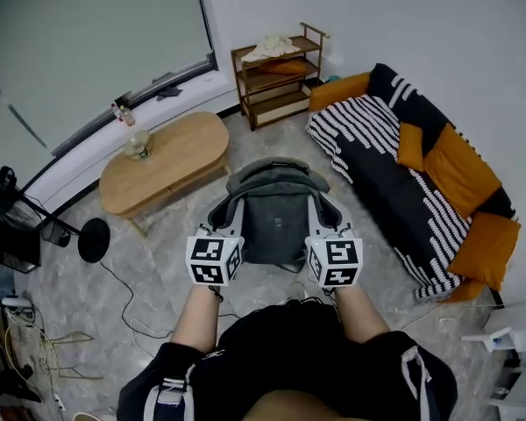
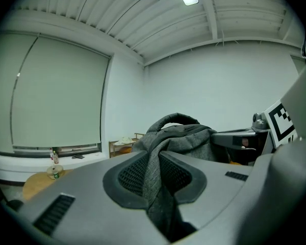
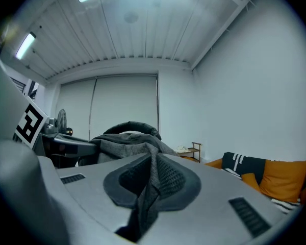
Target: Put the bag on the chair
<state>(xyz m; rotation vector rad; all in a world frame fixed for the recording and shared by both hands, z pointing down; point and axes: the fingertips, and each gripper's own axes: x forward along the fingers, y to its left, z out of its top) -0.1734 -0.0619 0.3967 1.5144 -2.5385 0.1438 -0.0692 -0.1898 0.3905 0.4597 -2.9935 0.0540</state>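
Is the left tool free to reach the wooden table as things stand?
Probably not. The left tool is shut on the grey bag, held together with the right tool. The way to the wooden table looks open, but its grip is taken.

The bag (image 1: 273, 210) is dark grey. The sofa (image 1: 377, 139) is black with broken white stripes; its cushions (image 1: 460, 169) are orange. The counter (image 1: 171, 160) is light wood, the shelf (image 1: 276, 73) brown. The left tool (image 2: 160, 173) and right tool (image 3: 150, 180) are grey with black-and-white markers.

The bag (image 1: 274, 213) is matt grey woven cloth, and the oval table (image 1: 171, 156) is smooth pale wood
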